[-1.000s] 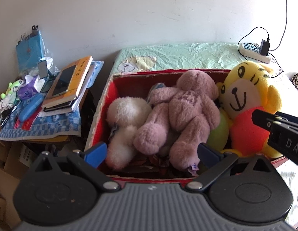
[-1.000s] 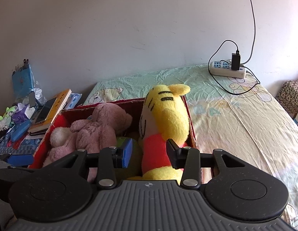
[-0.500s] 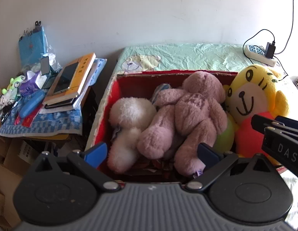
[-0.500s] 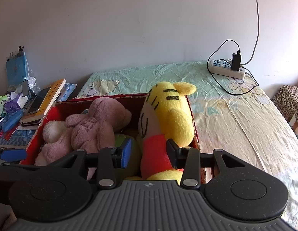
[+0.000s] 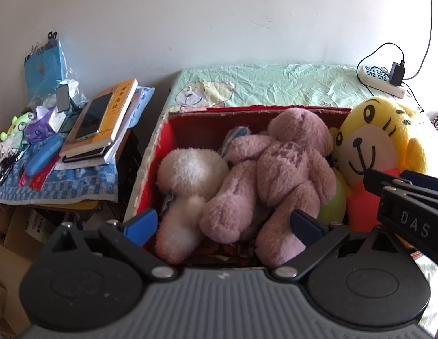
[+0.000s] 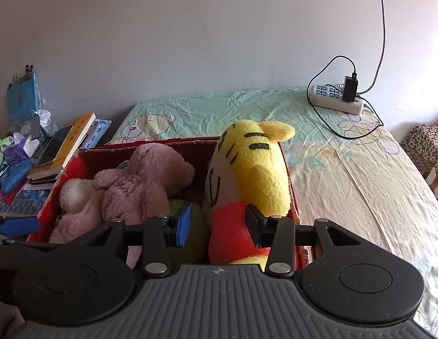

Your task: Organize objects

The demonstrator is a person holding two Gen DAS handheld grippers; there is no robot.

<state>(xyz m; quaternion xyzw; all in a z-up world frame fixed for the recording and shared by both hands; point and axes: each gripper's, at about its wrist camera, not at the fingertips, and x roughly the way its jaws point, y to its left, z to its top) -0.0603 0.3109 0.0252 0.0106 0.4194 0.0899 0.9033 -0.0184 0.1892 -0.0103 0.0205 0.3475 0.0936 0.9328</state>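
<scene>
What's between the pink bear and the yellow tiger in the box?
A green plush, wedged low between pink bear and yellow tiger; both wrist views show it, partly hidden.

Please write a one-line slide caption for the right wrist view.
Right gripper fingers around the yellow tiger in the red box of plush toys.

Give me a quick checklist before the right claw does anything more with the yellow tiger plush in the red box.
1. Right claw around the yellow tiger plush: ok, fingers flank its red shirt; firm contact cannot tell.
2. Tiger inside the red box: ok, upright at the right end.
3. Left claw empty: ok, open before the pink teddy bear.
4. White plush settled in the box: ok.
5. Power strip cable away from both claws: ok.
</scene>
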